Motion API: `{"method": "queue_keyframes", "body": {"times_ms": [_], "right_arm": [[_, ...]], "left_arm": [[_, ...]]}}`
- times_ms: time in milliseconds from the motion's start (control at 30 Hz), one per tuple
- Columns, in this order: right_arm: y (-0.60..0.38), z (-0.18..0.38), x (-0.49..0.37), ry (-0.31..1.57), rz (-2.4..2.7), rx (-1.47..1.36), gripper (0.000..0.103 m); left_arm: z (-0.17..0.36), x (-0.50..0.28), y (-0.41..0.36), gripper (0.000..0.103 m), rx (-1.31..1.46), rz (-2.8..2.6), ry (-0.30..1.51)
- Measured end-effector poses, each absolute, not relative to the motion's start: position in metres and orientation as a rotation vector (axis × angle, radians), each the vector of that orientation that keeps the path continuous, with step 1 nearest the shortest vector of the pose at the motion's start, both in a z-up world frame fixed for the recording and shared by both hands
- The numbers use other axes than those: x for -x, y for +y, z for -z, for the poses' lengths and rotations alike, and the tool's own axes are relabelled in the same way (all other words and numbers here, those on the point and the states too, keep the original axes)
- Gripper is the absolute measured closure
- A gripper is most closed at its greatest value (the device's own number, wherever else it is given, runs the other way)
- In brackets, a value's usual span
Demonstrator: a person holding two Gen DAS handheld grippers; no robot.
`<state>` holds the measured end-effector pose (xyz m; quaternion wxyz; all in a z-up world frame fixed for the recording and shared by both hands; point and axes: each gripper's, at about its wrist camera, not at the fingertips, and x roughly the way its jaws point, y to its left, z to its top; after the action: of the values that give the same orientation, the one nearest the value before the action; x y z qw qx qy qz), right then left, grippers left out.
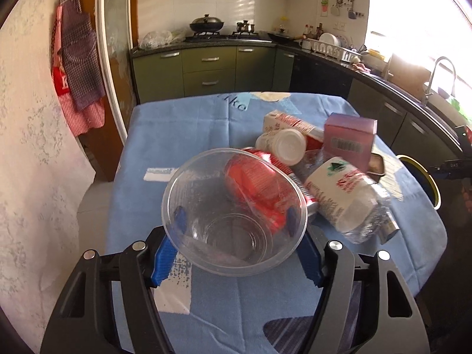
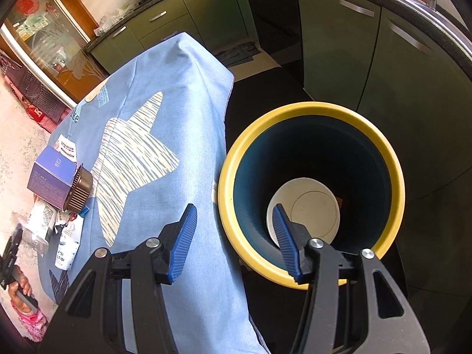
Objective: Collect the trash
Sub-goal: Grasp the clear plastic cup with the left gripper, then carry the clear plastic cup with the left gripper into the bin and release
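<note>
Behind the clear cup [image 1: 234,212], a red can [image 1: 256,188] shows blurred.

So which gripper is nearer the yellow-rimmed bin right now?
Right. The right gripper hangs over the bin, jaws empty; the left gripper is over the table around a clear bowl.

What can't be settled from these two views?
- Left wrist: whether the left tongs pinch the clear cup; its wall blurs the pads.
- Left wrist: bin cut off by the table edge.
- Right wrist: orange item beside the white plate, in shadow.
</note>
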<state>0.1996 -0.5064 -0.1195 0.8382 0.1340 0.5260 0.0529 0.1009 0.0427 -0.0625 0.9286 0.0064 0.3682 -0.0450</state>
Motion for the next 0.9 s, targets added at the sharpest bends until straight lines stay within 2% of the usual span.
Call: {"method": "queue_keyframes", "body": {"times_ms": [267,467,900], "right_arm": [[-0.515,0.115,-0.175,1.059,-0.078,-0.302,0.052],[-0.538,0.112,-0.142,1.002,-0.017,-0.329,0.052],[-0.605,0.113,-0.082,0.905,0.09,-0.4,0.052]], "left_arm": [[0.011,-0.081,-0.01,0.034,-0.069,0.274,0.672],[-0.011,-0.091,-0.083,0.034,-0.116,0.492,0.64],[0.008,-0.155,-0.296,0.034,-0.208,0.835,0.757]]}}
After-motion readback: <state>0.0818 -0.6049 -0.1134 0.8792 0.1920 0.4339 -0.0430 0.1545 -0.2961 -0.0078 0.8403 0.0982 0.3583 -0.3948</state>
